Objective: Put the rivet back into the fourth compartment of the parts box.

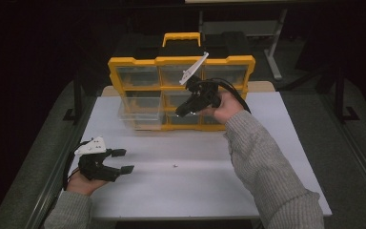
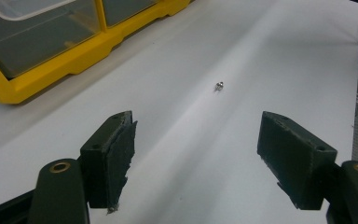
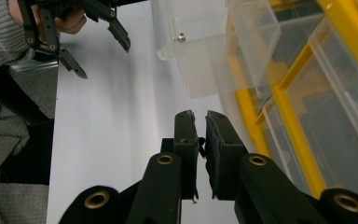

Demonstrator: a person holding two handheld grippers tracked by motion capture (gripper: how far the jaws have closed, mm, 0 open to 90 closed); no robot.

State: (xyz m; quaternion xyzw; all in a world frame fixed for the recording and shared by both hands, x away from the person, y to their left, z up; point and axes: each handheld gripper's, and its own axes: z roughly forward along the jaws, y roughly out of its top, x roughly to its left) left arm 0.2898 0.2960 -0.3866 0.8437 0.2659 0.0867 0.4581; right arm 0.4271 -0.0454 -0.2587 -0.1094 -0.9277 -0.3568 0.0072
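A yellow organiser (image 1: 181, 61) with clear drawers stands upright at the back of the white table (image 1: 248, 181). Its lower-left clear drawer (image 1: 140, 118) is pulled out; in the right gripper view this drawer (image 3: 205, 60) has a small metal piece (image 3: 181, 37) inside. My right gripper (image 1: 180, 113) hangs in front of the organiser's middle, just right of that drawer. Its jaws (image 3: 200, 116) stand shut with only a thin slit, nothing visible between them. My left gripper (image 1: 126, 161) rests open at the table's front left, jaws (image 2: 196, 140) wide. A tiny metal screw (image 1: 175, 166) (image 2: 219, 86) lies ahead of it.
The organiser's yellow carry handle (image 1: 181, 37) sticks up at the back. A dark metal table frame runs along the left edge (image 1: 52, 176). Bare white tabletop stretches between the left gripper and the organiser (image 2: 42, 70).
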